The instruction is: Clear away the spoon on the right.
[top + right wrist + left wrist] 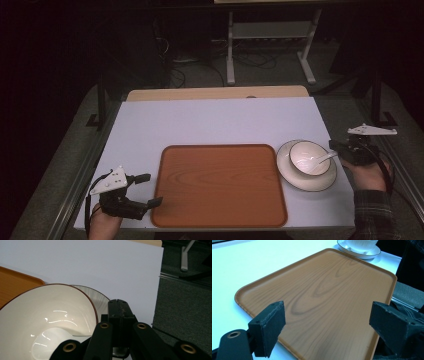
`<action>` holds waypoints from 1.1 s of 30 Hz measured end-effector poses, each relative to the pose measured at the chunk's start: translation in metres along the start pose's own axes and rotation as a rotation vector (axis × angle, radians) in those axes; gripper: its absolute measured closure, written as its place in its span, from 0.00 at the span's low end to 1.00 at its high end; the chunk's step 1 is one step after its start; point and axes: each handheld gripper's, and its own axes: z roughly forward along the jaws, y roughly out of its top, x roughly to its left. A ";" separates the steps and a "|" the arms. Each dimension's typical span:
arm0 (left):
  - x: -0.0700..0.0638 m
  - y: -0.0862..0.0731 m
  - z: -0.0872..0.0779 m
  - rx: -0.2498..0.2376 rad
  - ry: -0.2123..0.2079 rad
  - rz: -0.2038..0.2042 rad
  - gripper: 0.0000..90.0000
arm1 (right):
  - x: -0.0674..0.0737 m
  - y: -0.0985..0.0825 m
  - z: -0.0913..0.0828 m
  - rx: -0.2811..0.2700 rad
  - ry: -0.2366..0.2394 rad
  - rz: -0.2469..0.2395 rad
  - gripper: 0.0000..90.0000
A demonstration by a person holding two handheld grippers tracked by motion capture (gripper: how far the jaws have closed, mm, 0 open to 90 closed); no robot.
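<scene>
A white bowl (305, 155) with a dark rim stands on a matching saucer (300, 182) at the right of the table. A white spoon (320, 161) lies in it, its handle pointing right. My right gripper (334, 147) is shut on that handle at the bowl's right edge. The right gripper view has the shut jaws (119, 305) over the bowl (50, 312), with the spoon (52, 340) inside. My left gripper (151, 189) stands open at the front left corner of a wooden tray (220, 185). In the left gripper view the jaws (327, 325) frame the bare tray (319, 297).
The tray lies in the middle of a white table (210, 120), the saucer just off its right edge. Dark floor, cables and a desk frame (270, 45) lie beyond the far edge. A metal rail (80, 175) runs along the table's left side.
</scene>
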 end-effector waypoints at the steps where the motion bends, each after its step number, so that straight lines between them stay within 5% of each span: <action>1: 0.000 0.000 0.000 0.000 0.000 0.000 0.14 | 0.000 -0.001 -0.001 -0.002 -0.001 0.001 1.00; 13: 0.000 0.000 0.000 0.001 0.000 0.000 0.14 | 0.002 -0.006 -0.010 -0.015 -0.007 0.011 0.99; 16: 0.000 0.000 0.000 -0.001 -0.001 0.000 0.14 | 0.004 -0.005 -0.013 -0.044 0.001 0.019 0.94; 18: 0.000 0.000 0.000 0.000 -0.001 -0.001 0.14 | 0.007 -0.002 -0.018 -0.089 0.007 0.023 0.79; 19: 0.000 0.000 0.000 0.000 -0.001 0.000 0.14 | 0.007 -0.002 -0.018 -0.089 0.007 0.023 0.79; 20: 0.000 0.000 0.000 0.001 -0.001 -0.001 0.14 | 0.012 -0.001 -0.023 -0.112 -0.009 0.019 0.65; 22: 0.000 0.000 0.000 0.002 -0.003 0.000 0.14 | 0.014 0.000 -0.027 -0.128 -0.013 0.025 0.59; 33: 0.000 0.000 0.000 0.002 -0.002 -0.001 0.14 | 0.012 -0.019 -0.036 -0.151 0.023 0.098 0.48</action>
